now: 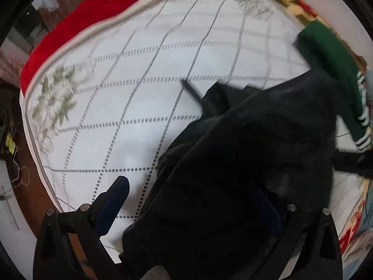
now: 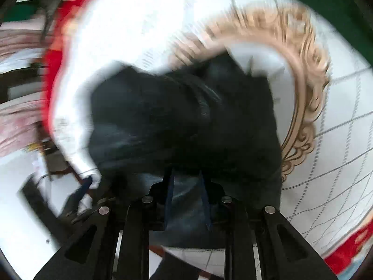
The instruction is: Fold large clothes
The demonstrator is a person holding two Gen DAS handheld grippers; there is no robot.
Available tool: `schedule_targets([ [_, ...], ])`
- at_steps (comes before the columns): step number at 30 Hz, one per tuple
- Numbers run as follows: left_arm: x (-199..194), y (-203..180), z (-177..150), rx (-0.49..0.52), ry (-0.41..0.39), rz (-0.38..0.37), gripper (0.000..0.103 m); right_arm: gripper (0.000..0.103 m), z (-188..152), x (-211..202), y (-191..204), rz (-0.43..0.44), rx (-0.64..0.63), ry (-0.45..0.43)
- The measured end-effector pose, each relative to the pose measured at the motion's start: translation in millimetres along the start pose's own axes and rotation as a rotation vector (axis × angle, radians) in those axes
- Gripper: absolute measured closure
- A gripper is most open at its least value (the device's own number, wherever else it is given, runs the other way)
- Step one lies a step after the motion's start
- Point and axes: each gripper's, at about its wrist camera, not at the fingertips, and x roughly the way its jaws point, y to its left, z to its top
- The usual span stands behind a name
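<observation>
Spreading across the frame: white quilted bedspread [image 1: 144, 98], red blanket [image 1: 70, 30] along its upper left. Draping over lower right of left view: black garment [image 1: 244, 163], covering one finger of left gripper [image 1: 193, 200], jaws wide apart. Pinching bunched cloth at frame bottom: right gripper [image 2: 186, 198]. Risking slippage from the motion blurring everything; snagging green striped garment [image 1: 333, 70] at right edge.

A white quilted bed cover [image 1: 130, 107], crossed by grey dotted and solid lines with leafy green motifs near its edge, is lying over a red blanket [image 1: 77, 21]. A dark garment [image 1: 244, 158] is lying bunched on the cover, and a green garment with white stripes [image 1: 333, 70] is resting beside it.
</observation>
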Motion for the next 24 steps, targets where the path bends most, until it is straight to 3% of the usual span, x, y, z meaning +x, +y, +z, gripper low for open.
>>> schedule_targets([
  [2, -11, -3, 2, 0.006, -0.026, -0.008, 0.000, 0.077, -7, -28, 4, 0.008, -0.040, -0.065],
  [4, -16, -5, 6, 0.006, -0.054, -0.006, 0.000, 0.077, -1, -32, 6, 0.072, -0.059, -0.091],
  [6, -14, -7, 18, 0.001, -0.081, 0.012, 0.000, 0.077, 19, -9, 10, 0.089, -0.028, -0.074],
  [8, 0, -6, 28, -0.006, -0.087, 0.036, 0.000, 0.081, 44, 30, 16, 0.048, -0.005, -0.043],
  [10, 29, -4, 37, 0.002, -0.043, 0.077, 0.000, 0.083, 59, 50, 13, 0.059, 0.043, -0.022],
  [11, 46, -2, 40, -0.001, -0.012, 0.070, 0.000, 0.083, 65, 51, 16, 0.057, 0.052, -0.008],
  [14, 57, 17, 43, -0.096, 0.022, -0.069, 0.000, 0.081, 69, 45, 21, 0.057, -0.001, 0.022],
  [16, 45, 21, 39, -0.102, 0.022, -0.097, 0.000, 0.079, 58, 23, 8, 0.161, -0.022, 0.000],
  [18, 24, 24, 28, -0.095, -0.010, -0.061, 0.000, 0.050, 43, -6, -16, 0.231, -0.030, -0.076],
  [19, 14, 26, 20, -0.096, -0.027, -0.049, 0.000, 0.018, 36, -17, -27, 0.253, -0.035, -0.128],
  [20, 7, 28, 11, -0.099, -0.041, -0.035, 0.000, 0.000, 28, -25, -41, 0.258, -0.037, -0.181],
  [22, 6, 31, -4, -0.100, -0.044, 0.009, 0.000, 0.000, 18, -25, -76, 0.238, -0.044, -0.197],
  [24, 19, 35, -15, -0.093, -0.021, 0.061, 0.000, 0.000, 18, 0, -102, 0.243, -0.015, -0.104],
])
